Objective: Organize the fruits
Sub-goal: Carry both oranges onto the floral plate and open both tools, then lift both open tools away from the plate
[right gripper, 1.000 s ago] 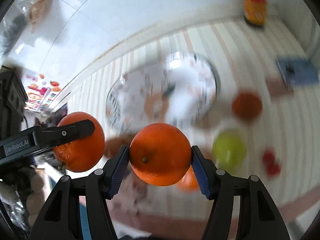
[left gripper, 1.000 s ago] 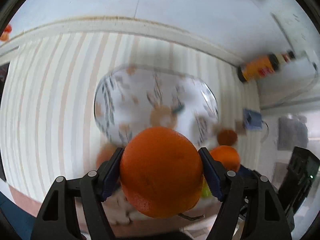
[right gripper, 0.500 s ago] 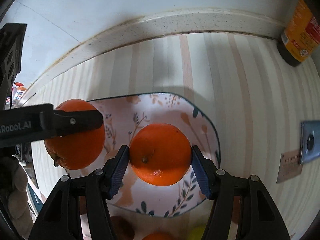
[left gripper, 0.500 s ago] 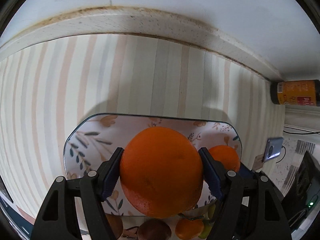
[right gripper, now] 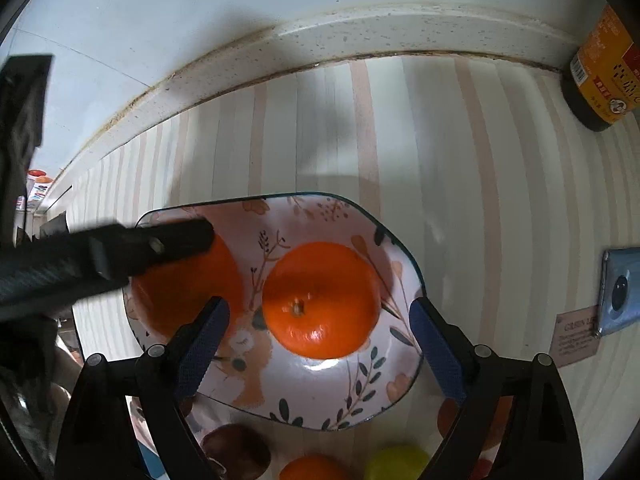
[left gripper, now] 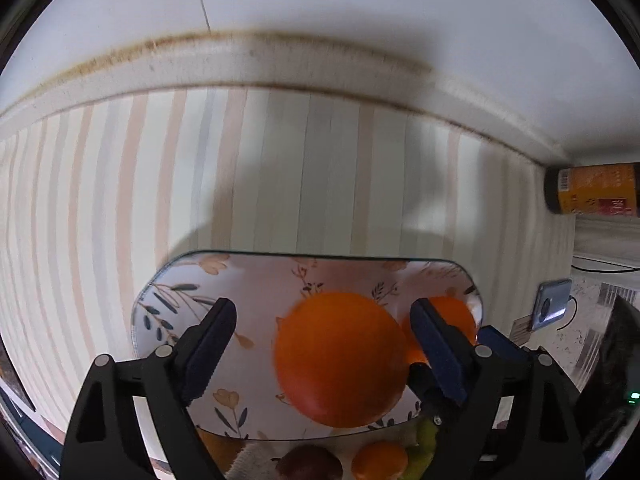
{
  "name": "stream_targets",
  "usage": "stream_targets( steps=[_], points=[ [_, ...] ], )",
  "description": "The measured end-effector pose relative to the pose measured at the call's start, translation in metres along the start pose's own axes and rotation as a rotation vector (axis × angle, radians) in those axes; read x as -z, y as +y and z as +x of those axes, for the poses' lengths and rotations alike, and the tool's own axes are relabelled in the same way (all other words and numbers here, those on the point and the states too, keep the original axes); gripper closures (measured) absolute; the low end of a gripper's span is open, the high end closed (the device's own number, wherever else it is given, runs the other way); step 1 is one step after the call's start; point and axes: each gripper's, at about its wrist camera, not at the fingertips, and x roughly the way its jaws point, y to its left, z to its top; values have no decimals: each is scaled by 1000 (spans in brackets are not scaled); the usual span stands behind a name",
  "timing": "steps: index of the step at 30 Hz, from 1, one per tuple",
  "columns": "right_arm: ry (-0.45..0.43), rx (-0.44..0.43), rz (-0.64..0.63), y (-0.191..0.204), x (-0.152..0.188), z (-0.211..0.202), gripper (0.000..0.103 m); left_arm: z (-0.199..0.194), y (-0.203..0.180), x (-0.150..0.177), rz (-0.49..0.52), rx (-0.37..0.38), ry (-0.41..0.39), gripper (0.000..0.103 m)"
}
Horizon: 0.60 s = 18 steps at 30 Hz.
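Both let go at once! The left gripper and right gripper have just sprung apart, jaws clear, each orange now resting on the floral plate. Two fruits delivered; more wait on the tabletop.

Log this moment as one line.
left claw: open | right claw: open | two round oranges: lying in floral ceramic plate

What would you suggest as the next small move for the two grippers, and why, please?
Probably lift both straight up. The left gripper and right gripper have just been opening, pads clear of their oranges, which sit on the floral plate.
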Motion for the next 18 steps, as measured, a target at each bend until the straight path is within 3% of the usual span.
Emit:
stream_targets(
  steps=[8, 13, 18],
  points=[
    [-21, 49, -16, -3, 23, -33, 9, -41, 12, 35, 22, -125, -114, 14],
    [-61, 74, -34, 3, 56, -60, 9, -72, 29, 80, 43, -200, -219, 14],
    [-115, 115, -32, 23, 86, -81, 9, -93, 39, 123, 39, -216, -282, 14]
  ],
)
